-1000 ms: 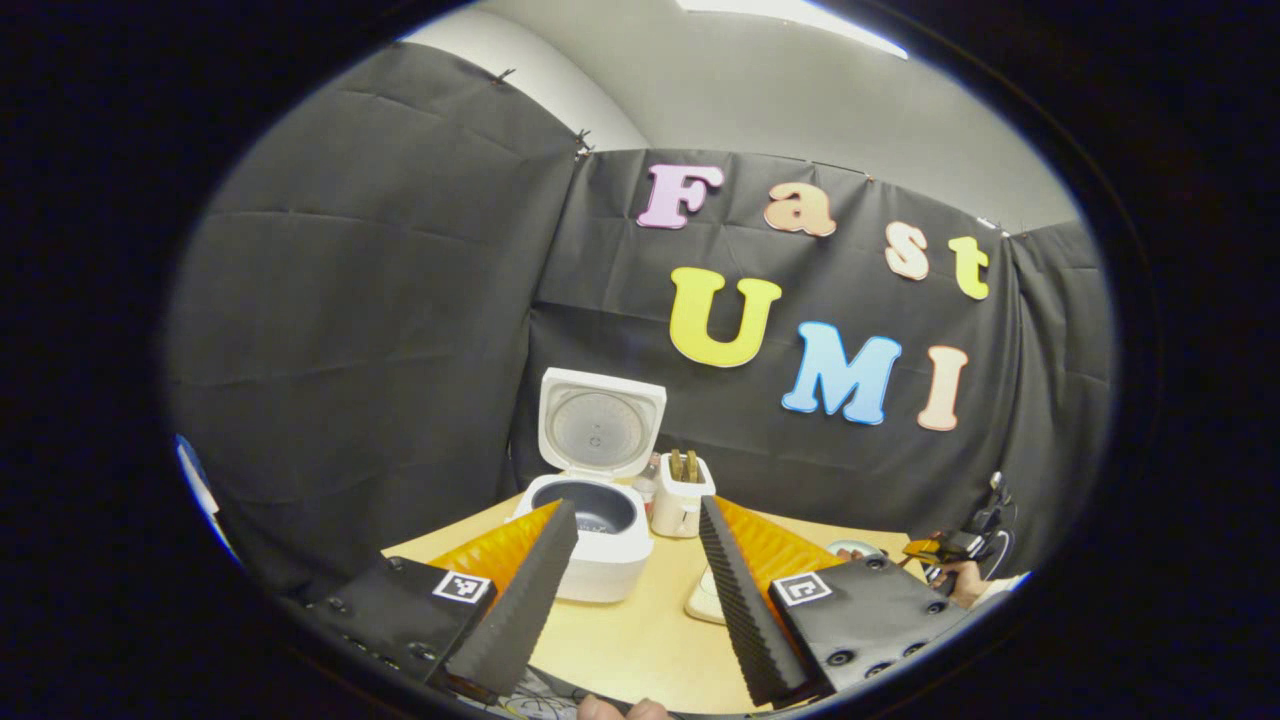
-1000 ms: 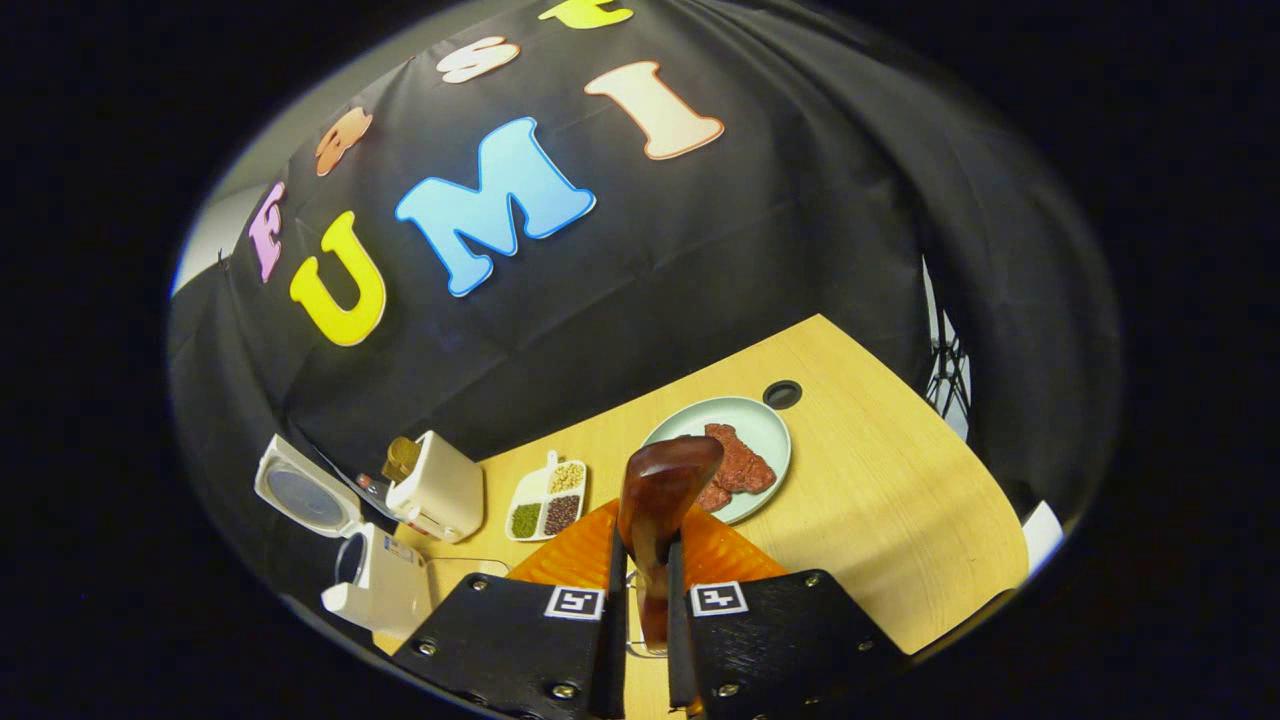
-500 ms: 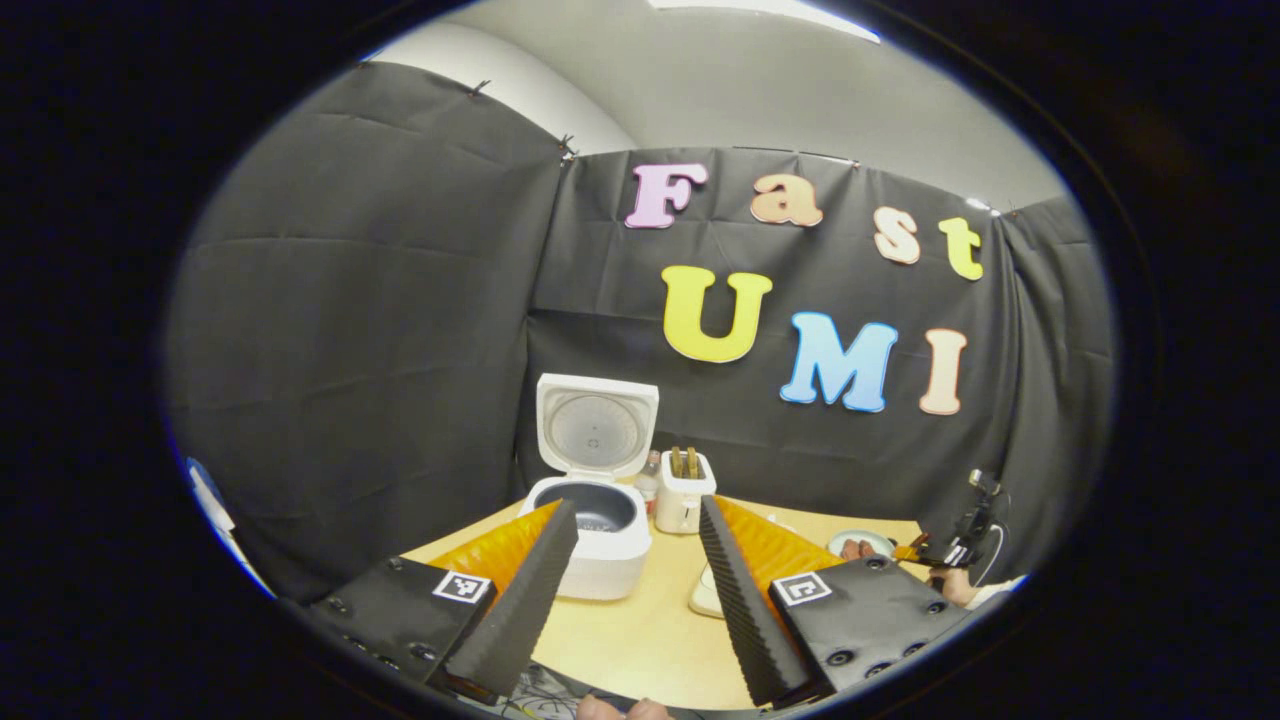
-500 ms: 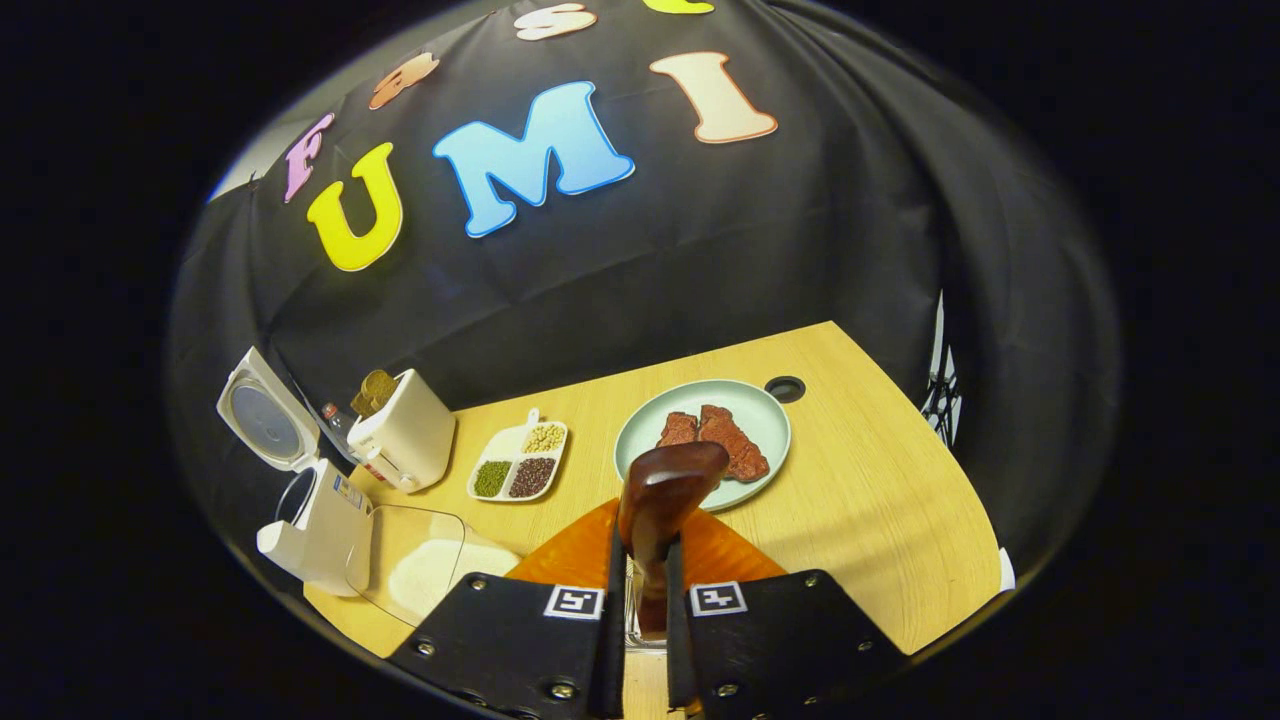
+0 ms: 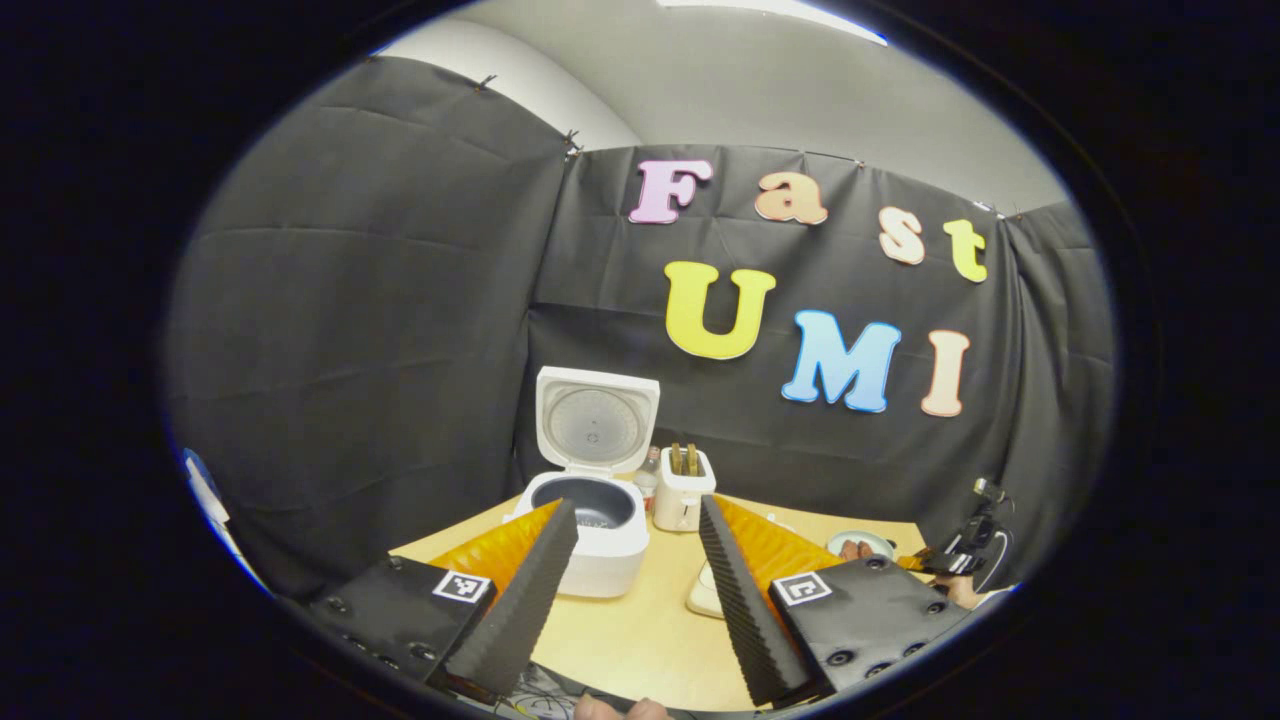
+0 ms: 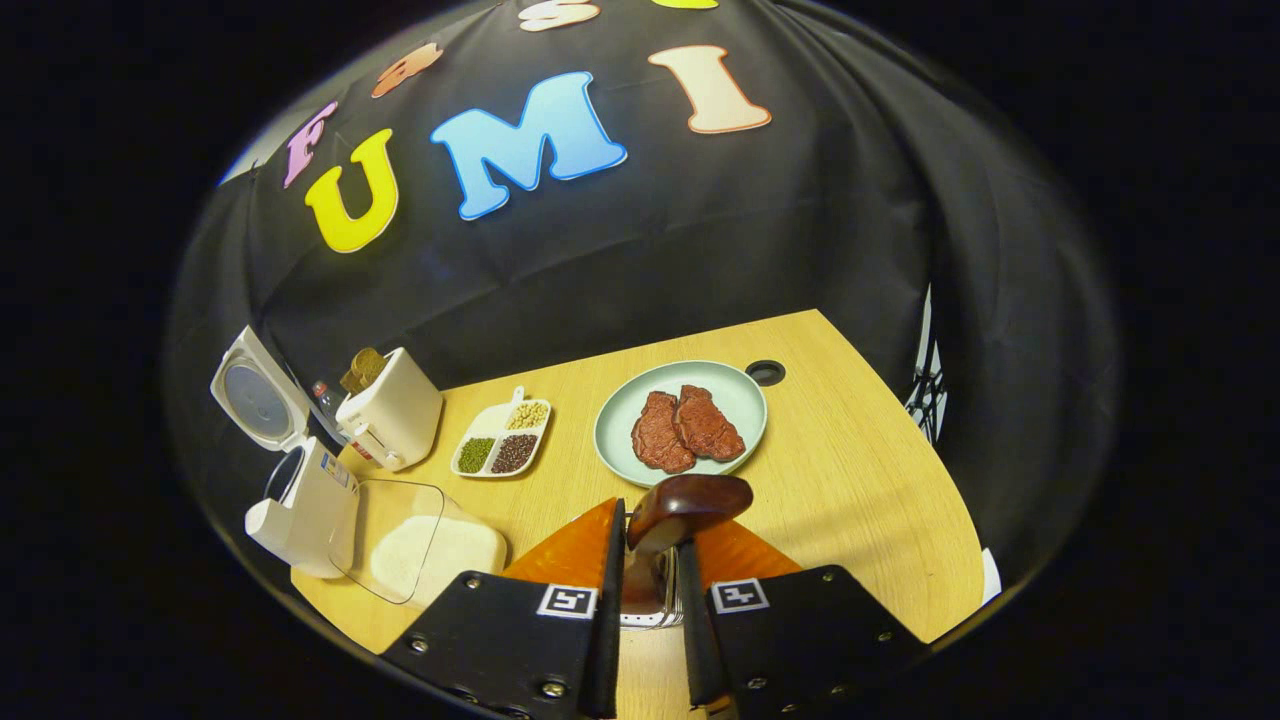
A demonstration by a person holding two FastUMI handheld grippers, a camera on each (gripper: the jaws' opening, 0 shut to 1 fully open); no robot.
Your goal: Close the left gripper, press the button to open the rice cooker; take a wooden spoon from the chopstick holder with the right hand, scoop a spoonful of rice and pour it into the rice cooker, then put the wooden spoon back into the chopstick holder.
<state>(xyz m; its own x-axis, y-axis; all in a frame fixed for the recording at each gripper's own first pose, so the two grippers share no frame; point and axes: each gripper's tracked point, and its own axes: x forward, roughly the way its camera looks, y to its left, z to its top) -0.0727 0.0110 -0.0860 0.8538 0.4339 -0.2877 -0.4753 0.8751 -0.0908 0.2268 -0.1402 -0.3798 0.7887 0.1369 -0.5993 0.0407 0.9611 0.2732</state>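
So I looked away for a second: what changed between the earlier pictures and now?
The right gripper, still shut on the wooden spoon, tipped toward the table, bringing the rice container into its view. The left gripper stayed open, the rice cooker open, the plate unmoved.

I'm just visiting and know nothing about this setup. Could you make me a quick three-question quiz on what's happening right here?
1. True or false: the rice cooker has its lid up.
2. What does the right gripper hold between its fingers?
3. The plate carries: A) rice B) two reddish meat pieces C) beans

Key:
1. True.
2. The wooden spoon.
3. B; the rice container sits beside the cooker. The left gripper is open.
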